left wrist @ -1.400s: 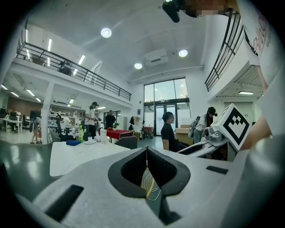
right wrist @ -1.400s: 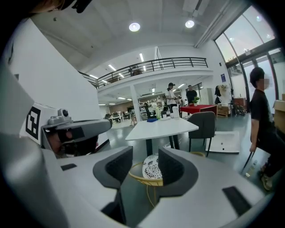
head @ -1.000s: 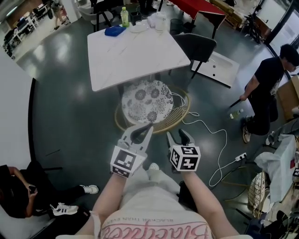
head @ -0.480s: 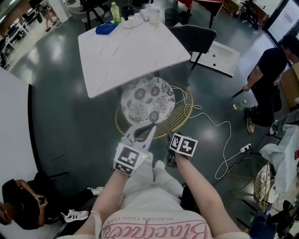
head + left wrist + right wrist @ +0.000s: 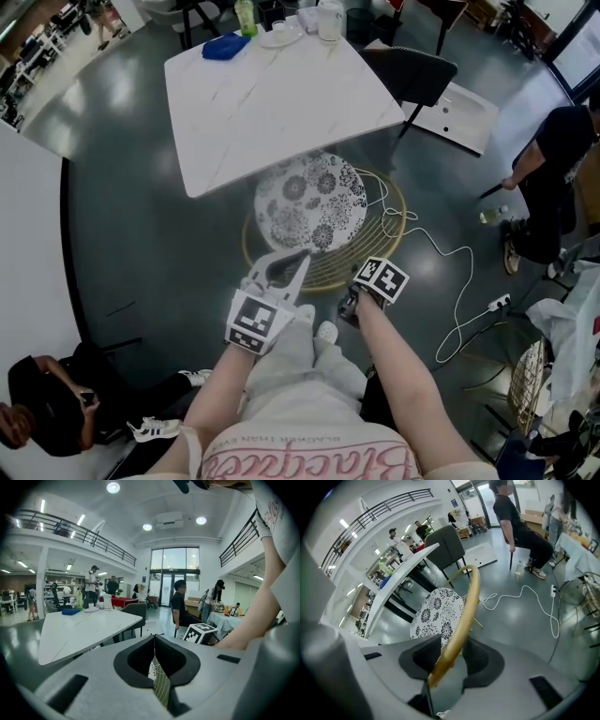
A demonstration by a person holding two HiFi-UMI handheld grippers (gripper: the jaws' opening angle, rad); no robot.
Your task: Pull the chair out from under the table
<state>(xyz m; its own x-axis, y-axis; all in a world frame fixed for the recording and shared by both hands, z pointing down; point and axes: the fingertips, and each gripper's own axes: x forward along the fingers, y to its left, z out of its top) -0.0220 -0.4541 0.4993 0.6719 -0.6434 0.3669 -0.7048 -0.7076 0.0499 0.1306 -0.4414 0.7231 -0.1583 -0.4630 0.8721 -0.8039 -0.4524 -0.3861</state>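
Step in hand, as judged: secure a hold on the chair [image 5: 309, 202] and draw it clear of the table [image 5: 272, 103]. The chair stands at the centre of the head view. Its patterned round seat is partly tucked beneath the table's near edge, which crosses the upper middle of the frame. The gold hoop [image 5: 465, 603] of the chair back runs up between the jaws of the right gripper [image 5: 453, 641]. The jaws are closed in on the hoop near their tips, but a thin sliver of floor shows beside it lower down, so treat the hold as light. The left gripper [image 5: 292, 262] is at the lower centre of the head view, just above the near arc of the hoop. Its jaws are pressed together and hold nothing. Before loading the hoop, confirm that the right jaws bear squarely on it, since a round bar is likely to slip or twist in a flat pinch. Pull low and straight toward the bottom of the head view, in line with the seat and not upward, to avoid tipping the chair. Step back first, because the operator's shoes [image 5: 325, 331] stand close behind the hoop. Watch the white cable [image 5: 523, 587] on the floor to the right, as its loops lie near the chair base and may snag. If the one-sided pull yaws the chair, open the left gripper and take the hoop on the opposite side.
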